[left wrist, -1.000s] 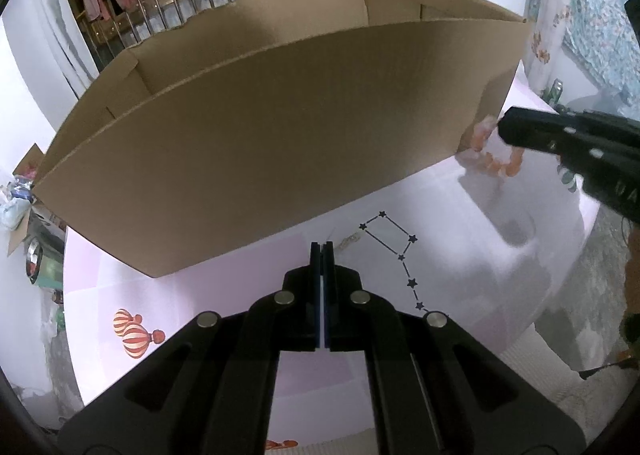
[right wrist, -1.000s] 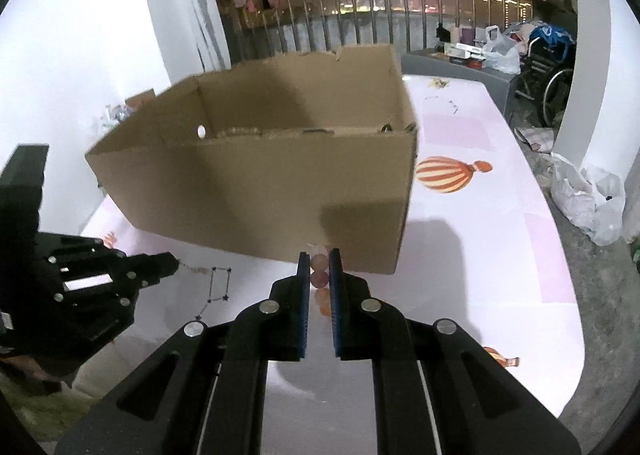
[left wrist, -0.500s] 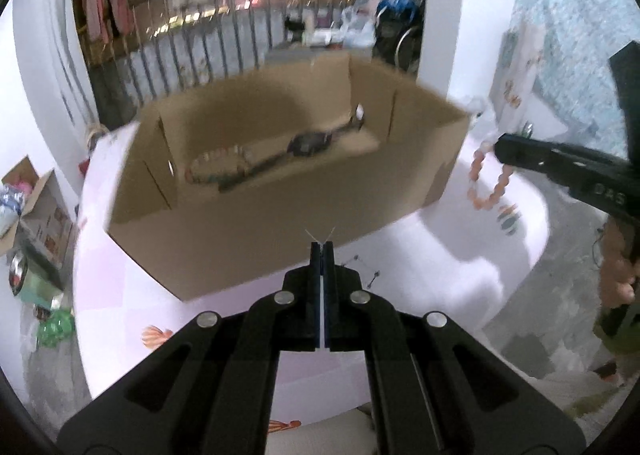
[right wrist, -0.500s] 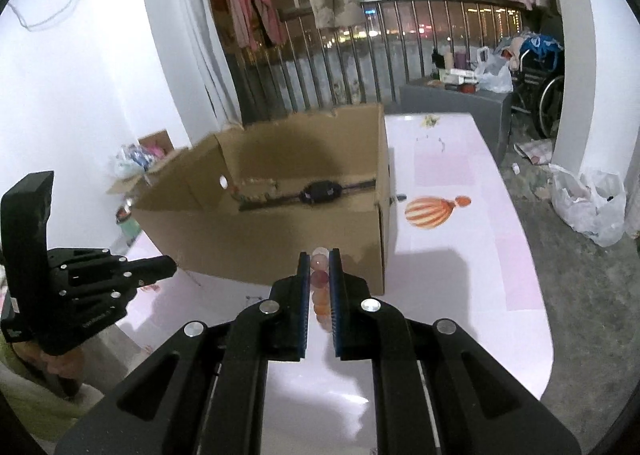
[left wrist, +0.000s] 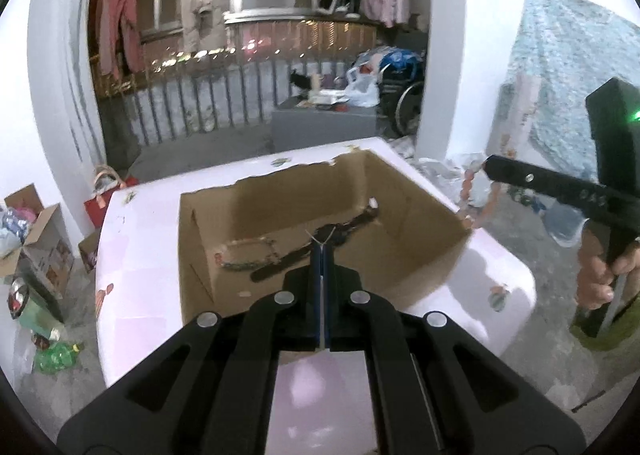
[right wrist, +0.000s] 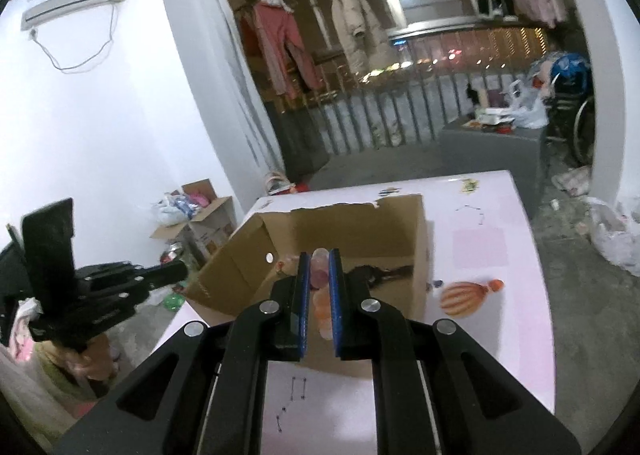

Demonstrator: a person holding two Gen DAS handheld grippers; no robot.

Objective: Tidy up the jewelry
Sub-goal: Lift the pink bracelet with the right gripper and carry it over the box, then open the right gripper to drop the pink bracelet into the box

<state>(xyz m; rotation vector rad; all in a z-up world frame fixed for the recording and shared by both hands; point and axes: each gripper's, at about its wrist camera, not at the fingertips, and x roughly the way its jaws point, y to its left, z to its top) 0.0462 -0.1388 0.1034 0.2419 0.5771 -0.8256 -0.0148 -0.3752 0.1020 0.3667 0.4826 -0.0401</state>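
Observation:
An open cardboard box (left wrist: pixel 424 271) stands on the pink table (left wrist: pixel 136 295); it also shows in the right wrist view (right wrist: pixel 240 275). Inside lie a black watch (left wrist: pixel 344 231) and a beaded bracelet (left wrist: pixel 248 255). My left gripper (left wrist: pixel 321 251) is shut on a thin chain (left wrist: pixel 320 239) and held high above the box. My right gripper (right wrist: pixel 319 259) is shut on a pink bead bracelet (right wrist: pixel 320 275), which hangs beside the box's right corner in the left wrist view (left wrist: pixel 478 195).
The table edge (left wrist: pixel 520 283) drops off to the right. Cardboard boxes and clutter (left wrist: pixel 28 231) sit on the floor at left. A balcony railing (left wrist: pixel 224 95) with hanging clothes is behind. A balloon print (right wrist: pixel 468 293) marks the tablecloth.
Both grippers rose from table level to well above the box, each keeping its hold; the box interior has come into view.

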